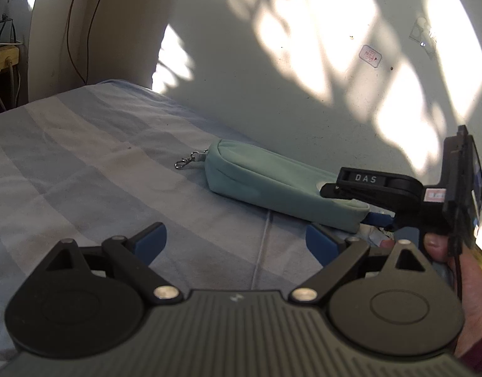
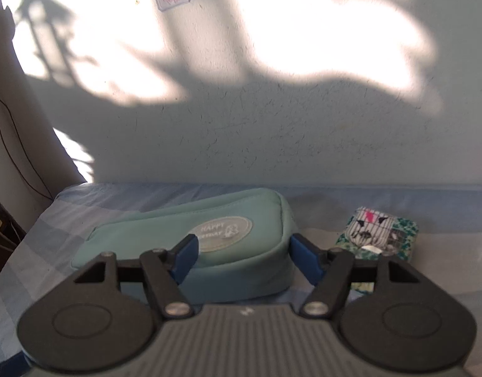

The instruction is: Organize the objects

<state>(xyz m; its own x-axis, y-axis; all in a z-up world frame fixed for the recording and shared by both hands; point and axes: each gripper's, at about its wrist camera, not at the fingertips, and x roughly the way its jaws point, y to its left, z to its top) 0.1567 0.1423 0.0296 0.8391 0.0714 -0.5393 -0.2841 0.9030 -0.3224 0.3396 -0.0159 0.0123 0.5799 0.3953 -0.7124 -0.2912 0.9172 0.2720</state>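
Two grippers were at work over the blue striped bedsheet [image 1: 83, 157]. The right gripper [image 2: 242, 256] stood spread wide, its blue pads [image 2: 185, 257] flanking the near right end of the soft mint-green zippered fabric pouch [image 2: 165, 242], apparently not yet clamped on it. A small patterned green-and-white packet [image 2: 379, 235] lay just right of that tool. The left gripper [image 1: 236, 240] hung released, with the pouch ahead and to its right. By my judgement the grasp was in hand; next, the right jaws needed to close squarely across the pouch's end.
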